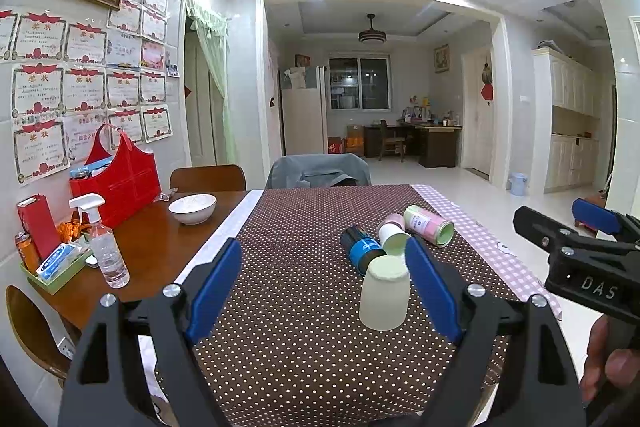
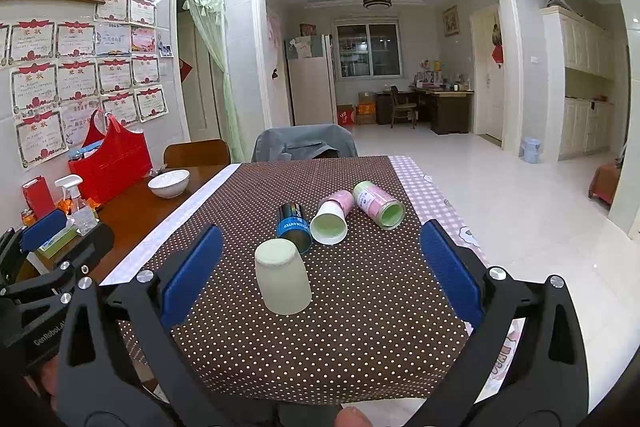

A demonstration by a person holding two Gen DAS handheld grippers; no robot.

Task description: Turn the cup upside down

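Note:
A pale cream cup (image 1: 385,294) stands upside down, base up, on the brown dotted cloth (image 1: 304,307); it also shows in the right wrist view (image 2: 283,276). Behind it lie a black and blue cup (image 2: 294,227), a pink and white cup (image 2: 331,219) and a pink and green cup (image 2: 378,205), all on their sides. My left gripper (image 1: 324,287) is open and empty, the cream cup near its right pad. My right gripper (image 2: 320,267) is open and empty, the cup between its fingers but closer to the left one. The right gripper also shows in the left wrist view (image 1: 580,259).
A wooden table (image 1: 160,243) at the left holds a white bowl (image 1: 193,207), a spray bottle (image 1: 105,243), a red bag (image 1: 118,179) and a green tray (image 1: 56,273). A chair with a grey jacket (image 1: 318,171) stands at the far end.

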